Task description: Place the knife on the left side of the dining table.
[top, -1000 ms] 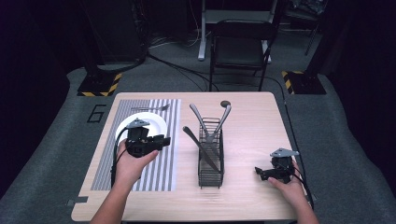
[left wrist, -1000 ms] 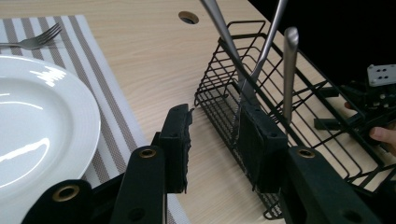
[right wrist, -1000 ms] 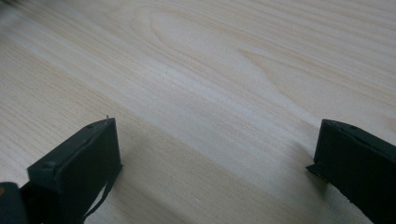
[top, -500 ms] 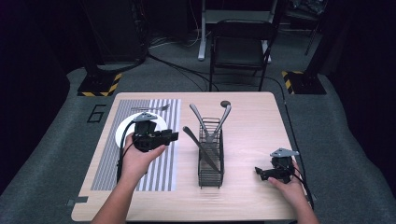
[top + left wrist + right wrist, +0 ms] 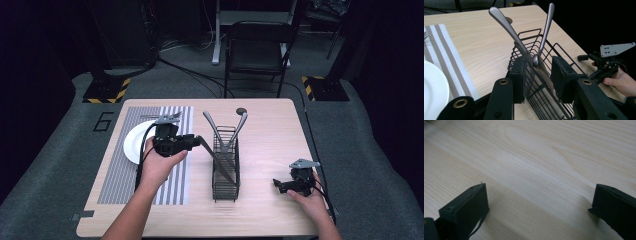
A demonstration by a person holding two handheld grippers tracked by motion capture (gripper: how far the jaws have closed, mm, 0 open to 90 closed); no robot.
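White plate (image 5: 134,145) sits left of centre on the striped mat (image 5: 117,175). Beside it, the left hand-held gripper (image 5: 196,141) spreads its jaws around a utensil handle (image 5: 541,71) in the wire caddy (image 5: 226,170) at centre frame. At lower right, the right hand-held gripper (image 5: 276,184) rests open on the tabletop (image 5: 270,125).

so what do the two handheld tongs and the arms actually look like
Both are black handheld units. The left tongs have two thick black jaws with square pads and brass-ringed holes, as the left gripper view shows. The right tongs carry a grey three-cornered plate with small holes on top; the left one has one too. Black cables trail from each. The forearms are bare, with no sleeves in view.
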